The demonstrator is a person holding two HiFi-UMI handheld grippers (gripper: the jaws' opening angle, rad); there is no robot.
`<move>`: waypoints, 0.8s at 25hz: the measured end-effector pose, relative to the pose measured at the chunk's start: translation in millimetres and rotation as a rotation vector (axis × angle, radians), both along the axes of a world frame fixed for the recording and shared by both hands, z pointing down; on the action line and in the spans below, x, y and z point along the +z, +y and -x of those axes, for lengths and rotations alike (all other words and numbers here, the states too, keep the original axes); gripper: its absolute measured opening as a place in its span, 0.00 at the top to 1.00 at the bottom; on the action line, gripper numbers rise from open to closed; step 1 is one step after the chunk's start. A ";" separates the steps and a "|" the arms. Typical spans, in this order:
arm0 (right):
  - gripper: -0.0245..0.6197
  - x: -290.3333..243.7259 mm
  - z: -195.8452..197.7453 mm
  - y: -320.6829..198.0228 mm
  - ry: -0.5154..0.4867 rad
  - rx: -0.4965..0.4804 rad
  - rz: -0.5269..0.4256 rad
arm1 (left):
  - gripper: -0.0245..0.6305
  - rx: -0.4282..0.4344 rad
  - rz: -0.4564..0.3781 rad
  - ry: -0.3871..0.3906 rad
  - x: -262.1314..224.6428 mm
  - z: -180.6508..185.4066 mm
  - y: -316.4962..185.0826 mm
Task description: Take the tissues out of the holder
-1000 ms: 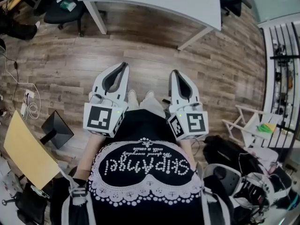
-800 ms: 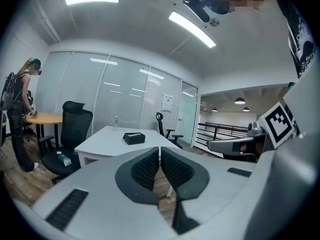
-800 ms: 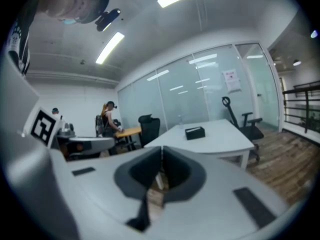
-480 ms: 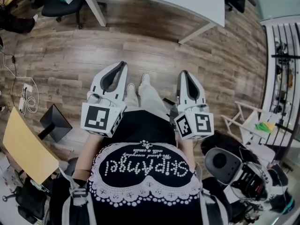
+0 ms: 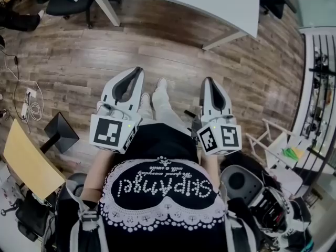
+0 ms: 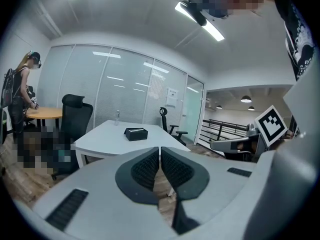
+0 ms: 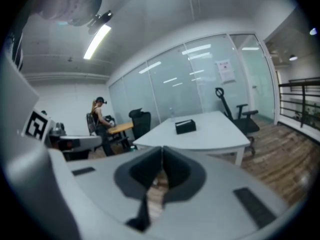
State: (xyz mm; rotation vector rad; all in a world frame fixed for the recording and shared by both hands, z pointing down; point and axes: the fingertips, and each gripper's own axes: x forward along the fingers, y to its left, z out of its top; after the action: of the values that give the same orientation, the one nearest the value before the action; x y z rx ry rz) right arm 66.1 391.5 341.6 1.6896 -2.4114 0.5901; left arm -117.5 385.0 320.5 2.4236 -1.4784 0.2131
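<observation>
The tissue holder is a black box (image 6: 135,133) lying on a white table (image 6: 107,139); the right gripper view shows the same holder (image 7: 185,126) on the table (image 7: 210,134), still some way ahead. In the head view only the table's near edge (image 5: 210,4) shows and the holder is out of frame. My left gripper (image 5: 137,70) and right gripper (image 5: 208,81) are held side by side over the wooden floor, in front of the person's body and short of the table. Both are shut with nothing between the jaws, as seen for the left gripper (image 6: 160,150) and the right gripper (image 7: 162,149).
Black office chairs (image 6: 75,116) (image 7: 239,115) stand round the table. A person (image 7: 98,115) stands at a round wooden table (image 6: 45,113) beyond it. Cables (image 5: 26,106) and a yellow board (image 5: 29,164) lie at the left, a white rack (image 5: 278,146) at the right.
The person has stepped toward the white table, which has slid a little to the right in the head view. Both grippers moved forward with the body and stayed shut.
</observation>
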 end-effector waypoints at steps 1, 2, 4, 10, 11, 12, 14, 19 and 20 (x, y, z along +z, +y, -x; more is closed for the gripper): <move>0.91 -0.6 -2.8 -9.3 -0.001 -0.006 -0.003 | 0.91 -0.004 -0.007 -0.004 -1.6 -2.6 -8.3; 0.91 -2.0 -5.6 -18.7 -0.002 -0.012 -0.008 | 0.91 -0.008 -0.013 -0.008 -3.1 -5.2 -16.4; 0.91 -6.0 -11.1 -38.0 -0.003 -0.028 -0.021 | 0.91 -0.023 -0.025 -0.013 -7.4 -9.6 -32.6; 0.91 -19.0 -23.9 -88.8 0.003 -0.076 -0.065 | 0.91 -0.084 -0.088 0.004 -19.1 -13.2 -75.6; 0.91 -19.9 -25.1 -92.8 0.004 -0.086 -0.068 | 0.91 -0.091 -0.096 0.006 -19.2 -13.6 -79.2; 0.91 -19.9 -26.5 -96.0 0.004 -0.096 -0.070 | 0.91 -0.101 -0.099 0.005 -19.1 -14.0 -82.5; 0.91 -17.8 -30.1 -101.2 0.000 -0.108 -0.068 | 0.91 -0.120 -0.099 -0.001 -19.0 -15.8 -89.1; 0.91 -13.7 -38.1 -110.3 -0.024 -0.104 -0.055 | 0.91 -0.124 -0.107 -0.021 -24.6 -22.5 -104.6; 0.91 -13.1 -38.7 -112.4 -0.028 -0.102 -0.054 | 0.91 -0.121 -0.109 -0.024 -25.7 -23.3 -108.2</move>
State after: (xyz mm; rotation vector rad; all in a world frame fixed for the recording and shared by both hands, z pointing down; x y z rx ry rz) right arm 104.8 279.1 328.6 1.5763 -2.5368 0.5423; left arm -94.3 276.8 294.8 2.4114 -1.6826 0.1391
